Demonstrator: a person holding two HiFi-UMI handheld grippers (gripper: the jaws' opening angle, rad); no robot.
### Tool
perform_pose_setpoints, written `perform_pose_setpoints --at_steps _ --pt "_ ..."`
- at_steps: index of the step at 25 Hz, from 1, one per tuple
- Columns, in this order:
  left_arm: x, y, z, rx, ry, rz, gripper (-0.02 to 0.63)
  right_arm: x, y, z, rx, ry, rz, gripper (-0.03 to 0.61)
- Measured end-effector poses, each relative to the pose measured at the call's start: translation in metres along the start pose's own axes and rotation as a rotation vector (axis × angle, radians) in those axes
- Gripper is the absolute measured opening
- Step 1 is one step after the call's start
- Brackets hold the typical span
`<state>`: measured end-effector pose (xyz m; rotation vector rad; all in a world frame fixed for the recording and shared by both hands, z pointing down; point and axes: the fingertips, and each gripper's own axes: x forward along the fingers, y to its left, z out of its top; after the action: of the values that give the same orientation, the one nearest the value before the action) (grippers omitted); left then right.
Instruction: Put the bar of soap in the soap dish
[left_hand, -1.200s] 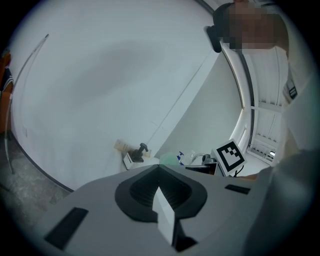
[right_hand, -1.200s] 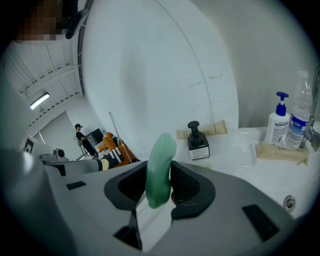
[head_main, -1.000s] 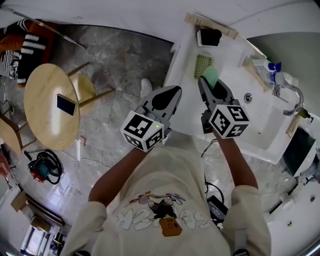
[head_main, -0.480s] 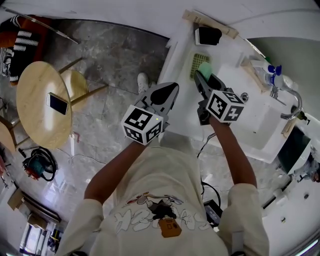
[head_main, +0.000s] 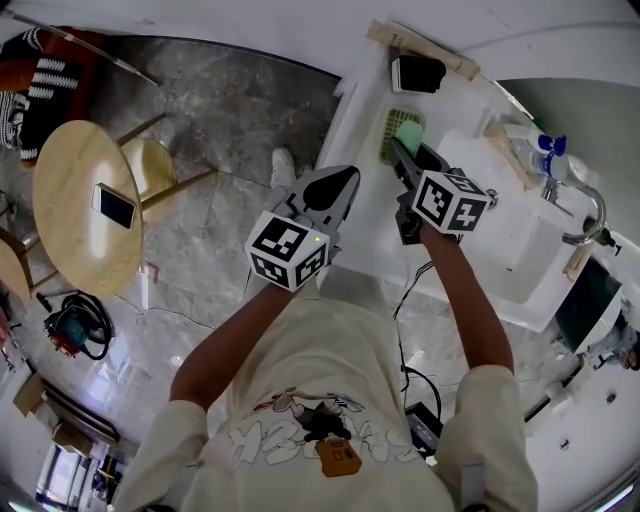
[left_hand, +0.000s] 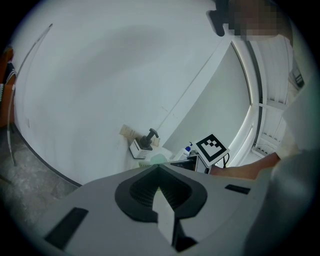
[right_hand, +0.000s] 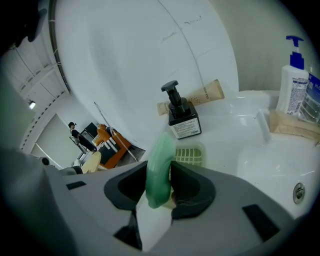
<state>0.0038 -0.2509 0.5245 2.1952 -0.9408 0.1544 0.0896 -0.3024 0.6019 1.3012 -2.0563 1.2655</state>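
Pinching the bar of soap, the right hand-held gripper hangs near the soap dish; the left hand-held gripper is closed, empty.

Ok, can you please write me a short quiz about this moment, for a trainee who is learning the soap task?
1. True or false: the left gripper is shut and empty.
2. What does the right gripper grip? A) a sponge B) the green soap bar C) a toothbrush
3. Which thing stands just behind the soap dish?
Key: 1 true. 2 B. 3 the black pump bottle.
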Motion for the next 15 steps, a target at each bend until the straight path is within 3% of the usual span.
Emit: perform_pose_setpoints --at_steps 15 --pt "-0.011 0.014 -0.001 -0.006 0.020 0.022 0.009 0.023 -0.009 -0.011 0.004 0.098 -0.021 0.140"
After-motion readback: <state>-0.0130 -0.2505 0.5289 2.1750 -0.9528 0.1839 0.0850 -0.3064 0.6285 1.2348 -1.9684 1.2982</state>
